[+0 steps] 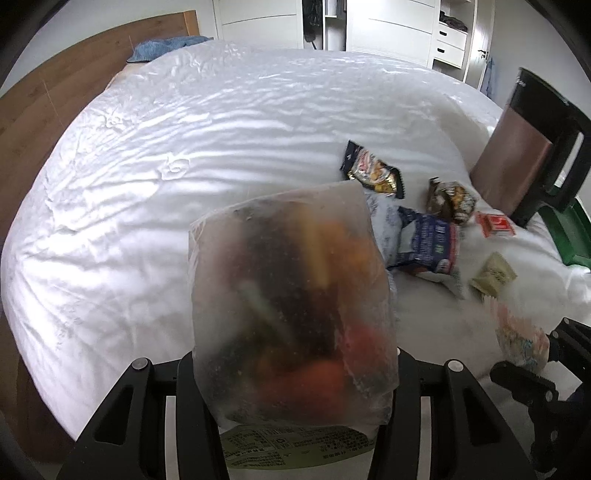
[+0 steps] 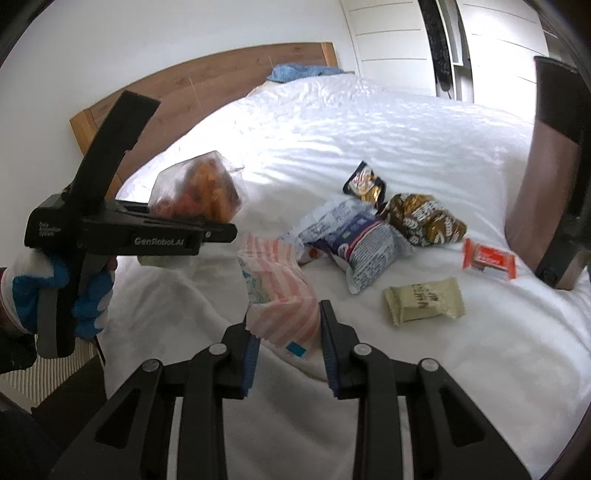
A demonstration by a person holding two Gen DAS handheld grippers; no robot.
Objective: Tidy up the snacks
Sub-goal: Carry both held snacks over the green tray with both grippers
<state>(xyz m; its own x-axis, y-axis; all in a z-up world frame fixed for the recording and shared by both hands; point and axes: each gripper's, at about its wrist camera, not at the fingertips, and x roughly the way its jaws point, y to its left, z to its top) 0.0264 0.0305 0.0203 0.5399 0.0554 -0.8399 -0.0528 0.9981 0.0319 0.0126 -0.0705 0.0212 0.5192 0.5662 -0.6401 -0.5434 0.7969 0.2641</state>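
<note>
White bed is serving as the sorting surface, with loose packets lying around the blue-white bag. Left gripper is pinching a clear snack bag left of it, and right gripper is clamping a pink-striped packet just in front, both apparently being lifted clear for sorting.

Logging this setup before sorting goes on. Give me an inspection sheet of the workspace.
Surface: white bed cover, wrinkled.
Job's things: clear bag of mixed snacks in the left hand-held gripper; striped packet in the right hand-held gripper; five packets loose on the cover: blue-white, two dark, orange, beige.
Clutter: blue cloth by the headboard.
Grippers: both shut on their loads.
Cables: nothing seen.
Surroundings: wooden headboard, white wardrobe, brown container at the right.
</note>
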